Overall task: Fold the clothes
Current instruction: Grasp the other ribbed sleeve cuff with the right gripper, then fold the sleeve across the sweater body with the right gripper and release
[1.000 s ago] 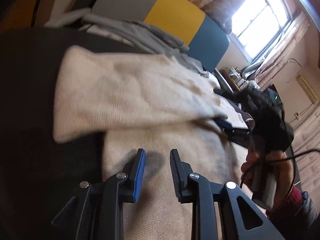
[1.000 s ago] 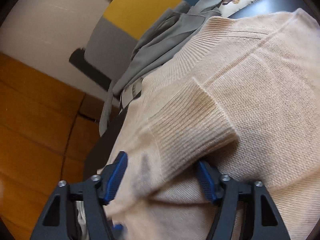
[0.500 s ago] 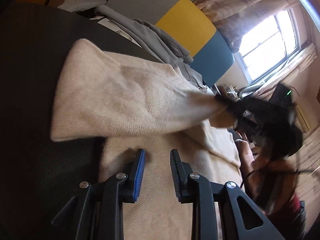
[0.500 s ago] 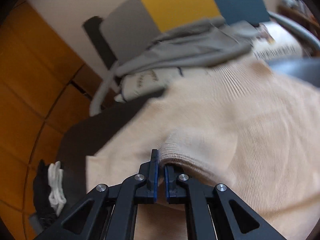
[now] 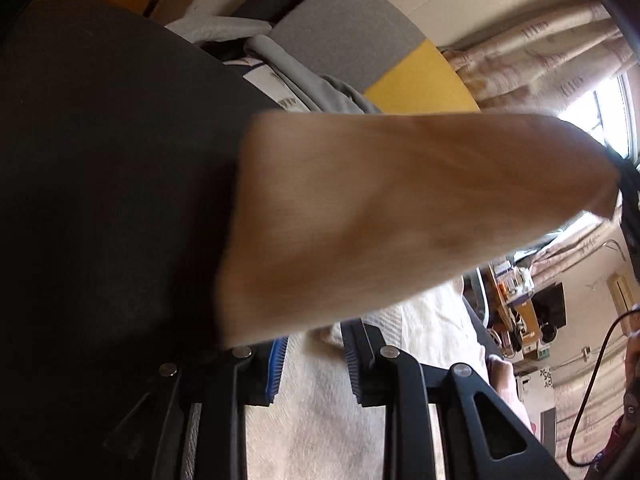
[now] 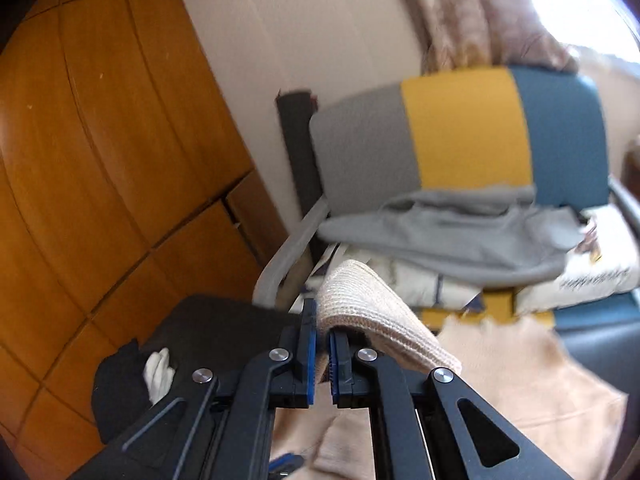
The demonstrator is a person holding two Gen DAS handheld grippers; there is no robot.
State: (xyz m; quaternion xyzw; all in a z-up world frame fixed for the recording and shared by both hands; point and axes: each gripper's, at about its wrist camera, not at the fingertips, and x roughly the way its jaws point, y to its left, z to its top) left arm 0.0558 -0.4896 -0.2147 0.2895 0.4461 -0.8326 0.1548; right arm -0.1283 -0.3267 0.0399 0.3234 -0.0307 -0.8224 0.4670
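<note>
Your right gripper (image 6: 323, 354) is clamped on the ribbed cuff (image 6: 360, 300) of the beige sweater (image 6: 520, 380), sleeve lifted and trailing back to its right. Your left gripper (image 5: 314, 368) stands apart, empty, over the sweater body; the raised sleeve (image 5: 400, 208) crosses just ahead, blurred, hiding what lies beyond.

Each tool (image 6: 322, 354) is black with 2 blue-padded fingers and silver screws.

Right gripper (image 6: 322, 354) fingers (image 6: 306, 356) clamped on beige sweater cuff (image 6: 360, 308)
</note>
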